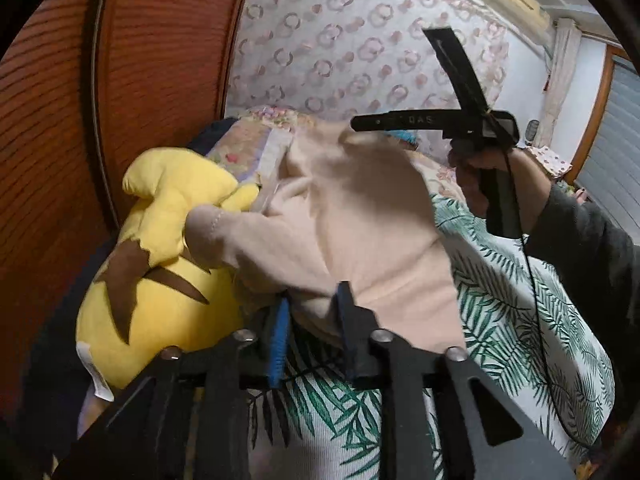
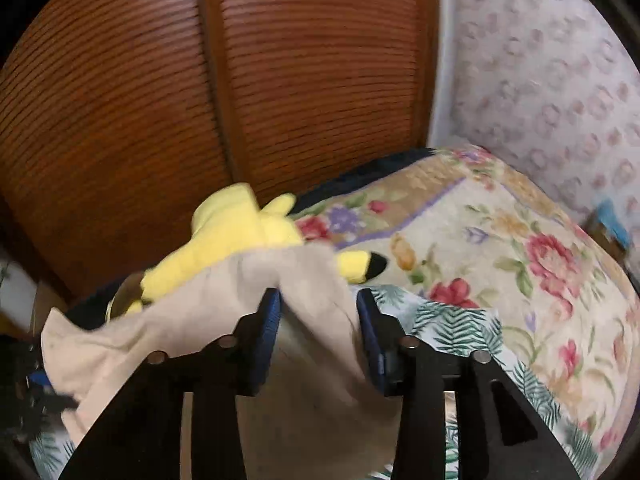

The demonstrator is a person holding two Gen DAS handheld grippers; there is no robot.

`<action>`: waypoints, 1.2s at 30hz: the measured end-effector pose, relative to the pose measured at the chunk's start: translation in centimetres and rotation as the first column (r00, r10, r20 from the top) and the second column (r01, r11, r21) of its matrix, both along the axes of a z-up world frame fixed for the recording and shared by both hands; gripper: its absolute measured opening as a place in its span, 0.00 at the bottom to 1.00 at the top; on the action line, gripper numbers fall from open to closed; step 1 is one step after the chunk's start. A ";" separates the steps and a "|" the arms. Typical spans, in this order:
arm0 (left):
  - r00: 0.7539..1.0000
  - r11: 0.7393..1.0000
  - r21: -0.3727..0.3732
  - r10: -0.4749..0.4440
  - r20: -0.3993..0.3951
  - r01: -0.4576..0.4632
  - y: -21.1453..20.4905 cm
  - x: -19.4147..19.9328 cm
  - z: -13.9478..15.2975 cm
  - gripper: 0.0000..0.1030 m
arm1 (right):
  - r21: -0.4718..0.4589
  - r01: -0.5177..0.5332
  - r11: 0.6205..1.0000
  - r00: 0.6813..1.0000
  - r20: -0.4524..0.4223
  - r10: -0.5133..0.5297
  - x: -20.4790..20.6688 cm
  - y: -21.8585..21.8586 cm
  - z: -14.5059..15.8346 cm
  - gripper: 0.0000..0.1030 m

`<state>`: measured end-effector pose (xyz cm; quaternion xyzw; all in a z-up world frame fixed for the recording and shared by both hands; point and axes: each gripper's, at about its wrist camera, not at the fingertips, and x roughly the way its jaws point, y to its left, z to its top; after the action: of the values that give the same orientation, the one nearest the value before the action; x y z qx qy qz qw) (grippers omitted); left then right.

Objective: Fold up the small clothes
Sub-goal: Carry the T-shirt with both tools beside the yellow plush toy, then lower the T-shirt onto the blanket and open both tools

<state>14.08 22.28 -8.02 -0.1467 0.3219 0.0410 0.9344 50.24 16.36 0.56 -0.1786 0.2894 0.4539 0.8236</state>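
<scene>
**Beige garment between both grippers, over the bed**

Left gripper (image 1: 312, 300), lower centre: jaws partly apart, beige garment (image 1: 360, 216) lying between them; firm grip cannot be told. Right gripper (image 2: 318, 312), lower centre: jaws parted, cloth draped through the gap. Garment spans leaf-print sheet (image 1: 512, 308), touching yellow plush toy (image 1: 160, 280) at left.

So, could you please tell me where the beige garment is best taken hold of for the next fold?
Probably the beige garment is best gripped at its loose end draped over the yellow plush toy, coming from the toy's side. That end sits raised and free, so fingers can close across one edge. The middle lies flat on the leaf-print sheet, offering little to pinch.
</scene>
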 end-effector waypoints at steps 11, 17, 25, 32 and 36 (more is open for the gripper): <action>0.999 0.994 0.096 -0.046 0.029 0.043 -0.3 3.0 2.2 0.80 | 0.030 -0.028 0.999 0.998 -0.055 0.030 -3.1 -4.4 -1.3 0.41; 0.995 0.990 0.122 -0.068 -0.079 0.078 -1.8 5.5 -0.6 0.80 | -0.007 0.018 1.000 0.997 -0.074 -0.018 -0.7 -3.5 -4.8 0.41; 0.994 0.988 0.140 -0.056 -0.099 0.069 -2.4 5.5 -0.6 0.80 | 0.036 0.062 0.997 0.991 -0.122 -0.058 1.6 -2.2 -6.1 0.52; 0.996 0.983 0.166 -0.069 -0.062 0.079 -3.9 4.3 1.0 0.80 | 0.035 0.106 0.994 0.992 -0.076 -0.103 -2.9 -4.3 -3.5 0.52; 0.996 0.980 0.180 -0.083 -0.033 0.088 -5.0 3.5 2.1 0.80 | 0.064 0.127 0.990 0.991 -0.047 -0.124 -6.7 -7.0 -1.7 0.52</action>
<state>17.57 17.29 -5.94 -0.0466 0.3349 0.0317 0.9406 43.56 9.36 -1.13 -0.1226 0.3024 0.4145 0.8496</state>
